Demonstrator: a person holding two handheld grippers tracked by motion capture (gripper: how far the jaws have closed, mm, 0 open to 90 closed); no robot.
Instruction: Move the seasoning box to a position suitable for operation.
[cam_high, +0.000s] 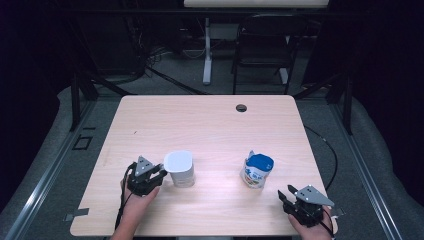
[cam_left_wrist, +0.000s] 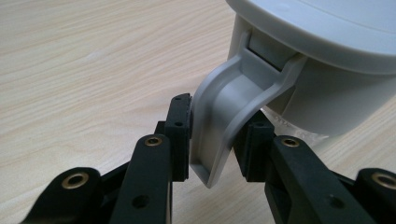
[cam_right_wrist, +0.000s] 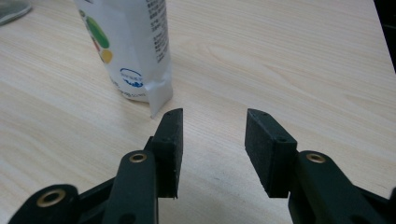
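High view: I have the left gripper (cam_high: 161, 173) at the grey jug (cam_high: 179, 168), left of centre on the table (cam_high: 200, 125). Its jaws bracket the jug's handle (cam_left_wrist: 224, 121); one pad touches, the other's contact I cannot tell. My right gripper (cam_high: 286, 194) gapes empty near the pouch (cam_high: 257, 170).

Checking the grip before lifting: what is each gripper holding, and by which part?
The left gripper clamps the grey jug by its handle; the right gripper holds nothing.
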